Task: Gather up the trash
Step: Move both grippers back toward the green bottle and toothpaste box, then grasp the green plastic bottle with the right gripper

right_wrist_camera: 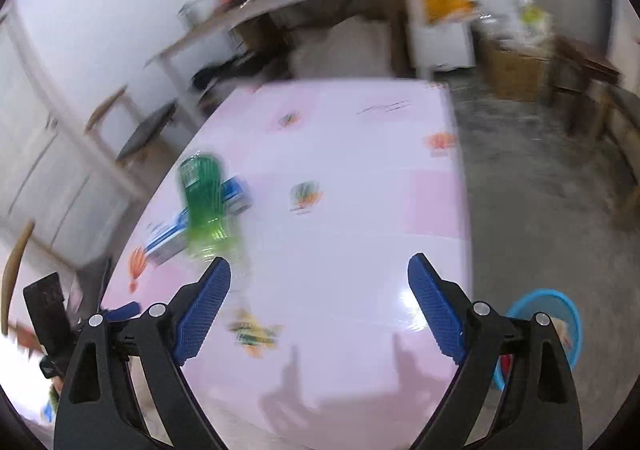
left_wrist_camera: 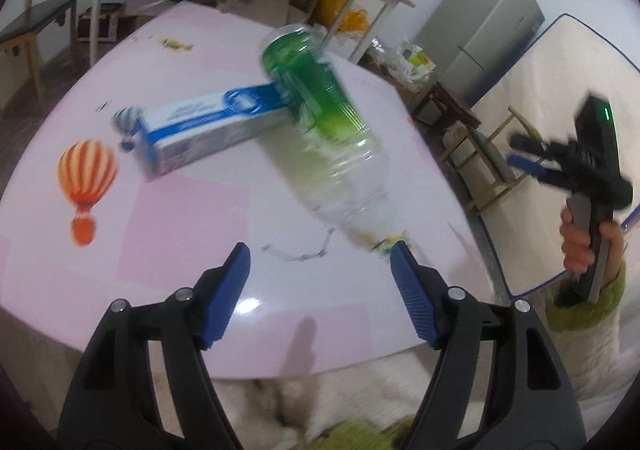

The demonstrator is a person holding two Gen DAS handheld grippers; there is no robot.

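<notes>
- Nearest the lens in the left wrist view we find the left gripper (left_wrist_camera: 320, 254), its blue pads spread wide with nothing between them; the cap end of the bottle sits just beside the right-hand pad, and we cannot confirm contact.
- The right gripper (right_wrist_camera: 320, 270) likewise stands wide open and empty over the pink tabletop (right_wrist_camera: 360, 209); it also shows at the right edge of the left wrist view, held in the person's hand (left_wrist_camera: 580, 246).
- The plastic bottle (left_wrist_camera: 320, 109), clear with a green label, lies at centre frame of the left wrist view, its base resting across one end of the blue-and-white carton (left_wrist_camera: 200, 133), which lies left of centre.
- We judge the bottle empty, hence light, smooth, easily dented and prone to roll. The ribbed clear body below the label looks the soundest hold, taken across its width.
- The carton appears light and stiff enough to take across its narrow faces, but the bottle overlying it should come off first.
- A blue basket (right_wrist_camera: 560, 314) sits on the floor at lower right of the right wrist view, a likely receptacle.
- Balloon prints on the tabletop are flat decoration, not obstacles. Both views are blurred.
</notes>
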